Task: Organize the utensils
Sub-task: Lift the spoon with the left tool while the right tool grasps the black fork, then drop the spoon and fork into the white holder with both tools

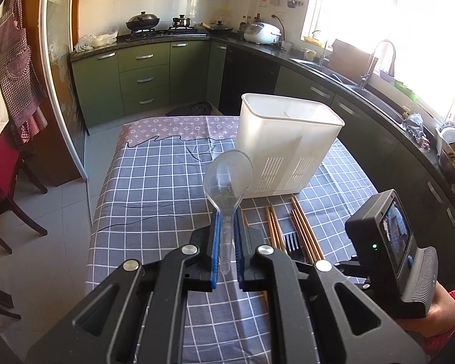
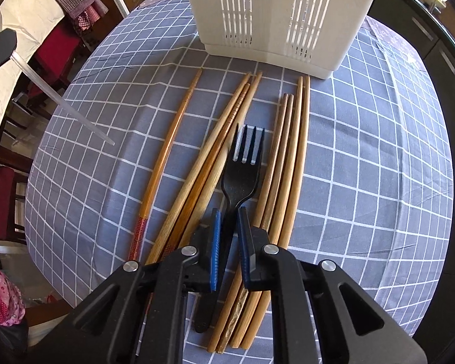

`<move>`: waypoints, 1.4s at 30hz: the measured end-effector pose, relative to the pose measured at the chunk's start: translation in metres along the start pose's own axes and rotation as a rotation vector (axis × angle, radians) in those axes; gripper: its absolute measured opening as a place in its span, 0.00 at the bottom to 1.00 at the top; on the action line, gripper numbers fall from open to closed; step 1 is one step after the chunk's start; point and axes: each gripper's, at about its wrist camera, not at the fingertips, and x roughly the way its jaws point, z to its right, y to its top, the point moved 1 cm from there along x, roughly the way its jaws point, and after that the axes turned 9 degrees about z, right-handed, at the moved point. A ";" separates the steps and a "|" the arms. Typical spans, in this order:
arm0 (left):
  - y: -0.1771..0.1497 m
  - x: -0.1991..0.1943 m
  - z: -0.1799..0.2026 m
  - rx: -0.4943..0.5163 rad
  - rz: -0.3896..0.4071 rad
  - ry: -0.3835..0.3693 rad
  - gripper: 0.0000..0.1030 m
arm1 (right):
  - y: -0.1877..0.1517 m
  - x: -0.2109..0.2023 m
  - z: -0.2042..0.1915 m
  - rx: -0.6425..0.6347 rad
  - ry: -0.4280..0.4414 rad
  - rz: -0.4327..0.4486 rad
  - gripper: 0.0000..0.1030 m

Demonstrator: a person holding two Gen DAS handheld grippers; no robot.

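In my left gripper [image 1: 227, 239] the jaws are closed on the handle of a clear plastic spoon [image 1: 228, 176], its bowl standing up in front of me and its handle end poking back between the pads. It is a light, thin thing and looks smooth, so I judge it could swivel in the pads if I swing it fast; the hold sits well down the handle, which leaves the bowl free to go into the holder first or last as I choose.

My right gripper [image 2: 228, 227] points steeply down at the bench [image 2: 364, 182], and its jaws are pinched on the neck of a black plastic fork [image 2: 242, 166], just behind the head. The fork lies flat among the wooden chopsticks [image 2: 276, 163], touching those on either side, with more chopsticks [image 2: 166, 151] further left. It should be light and fairly stiff, though a narrow neck gives little to grip, and lifting it may drag a neighbouring stick along.

The white utensil holder [image 1: 285, 139] stands upright on the checked cloth just beyond the chopstick tips, its slotted wall facing me, with a divider showing inside it. Nothing can be seen in it from here.
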 end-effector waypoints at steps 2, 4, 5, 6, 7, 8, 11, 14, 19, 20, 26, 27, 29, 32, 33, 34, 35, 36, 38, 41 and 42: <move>0.000 -0.001 0.000 0.001 0.007 -0.003 0.08 | -0.002 -0.006 0.003 0.008 0.027 0.020 0.10; 0.001 -0.002 0.000 0.006 0.014 -0.002 0.08 | -0.006 -0.016 0.005 0.023 0.060 0.048 0.10; 0.002 -0.003 0.001 0.007 0.018 -0.001 0.08 | -0.005 -0.020 0.007 0.032 0.075 0.063 0.10; 0.004 -0.004 0.001 0.010 0.020 0.001 0.08 | -0.005 -0.024 0.011 0.040 0.087 0.076 0.10; 0.004 -0.004 0.002 0.012 0.023 0.002 0.08 | -0.005 -0.029 0.014 0.051 0.101 0.090 0.10; 0.006 -0.005 0.003 0.014 0.025 0.003 0.08 | -0.006 -0.034 0.017 0.064 0.119 0.105 0.10; 0.008 -0.009 0.005 0.016 0.032 -0.001 0.08 | -0.010 -0.054 0.027 0.096 0.176 0.155 0.10; 0.017 -0.017 0.009 0.021 0.052 -0.012 0.08 | -0.010 -0.077 0.034 0.125 0.232 0.232 0.10; 0.054 -0.034 0.021 0.036 0.123 -0.046 0.08 | -0.008 -0.124 0.053 0.156 0.285 0.367 0.10; 0.066 -0.037 0.025 0.036 0.145 -0.058 0.08 | -0.007 -0.132 0.056 0.159 0.290 0.390 0.10; 0.129 -0.035 0.048 0.036 0.308 -0.076 0.08 | -0.009 -0.163 0.075 0.172 0.317 0.475 0.10; 0.137 -0.029 0.051 0.032 0.322 -0.078 0.08 | -0.011 -0.164 0.078 0.174 0.317 0.483 0.10; 0.149 -0.014 0.057 0.030 0.336 -0.059 0.08 | -0.012 -0.169 0.084 0.184 0.323 0.492 0.10; 0.153 0.017 0.065 0.049 0.279 -0.020 0.08 | -0.016 -0.171 0.093 0.196 0.322 0.505 0.10; 0.151 0.028 0.067 0.053 0.239 -0.011 0.08 | -0.016 -0.170 0.096 0.199 0.322 0.511 0.10; 0.147 0.039 0.069 0.059 0.194 -0.007 0.08 | -0.015 -0.171 0.100 0.204 0.323 0.518 0.10; 0.143 0.047 0.070 0.064 0.158 -0.007 0.08 | -0.015 -0.174 0.102 0.208 0.323 0.527 0.10; 0.138 0.054 0.071 0.070 0.126 0.000 0.08 | -0.013 -0.176 0.105 0.212 0.322 0.538 0.10; 0.130 0.064 0.069 0.080 0.086 0.005 0.08 | -0.007 -0.181 0.108 0.213 0.316 0.561 0.10; 0.122 0.073 0.069 0.095 0.056 0.009 0.25 | 0.006 -0.192 0.107 0.197 0.305 0.596 0.10; 0.121 0.073 0.068 0.098 0.057 0.007 0.38 | 0.013 -0.195 0.104 0.189 0.299 0.612 0.10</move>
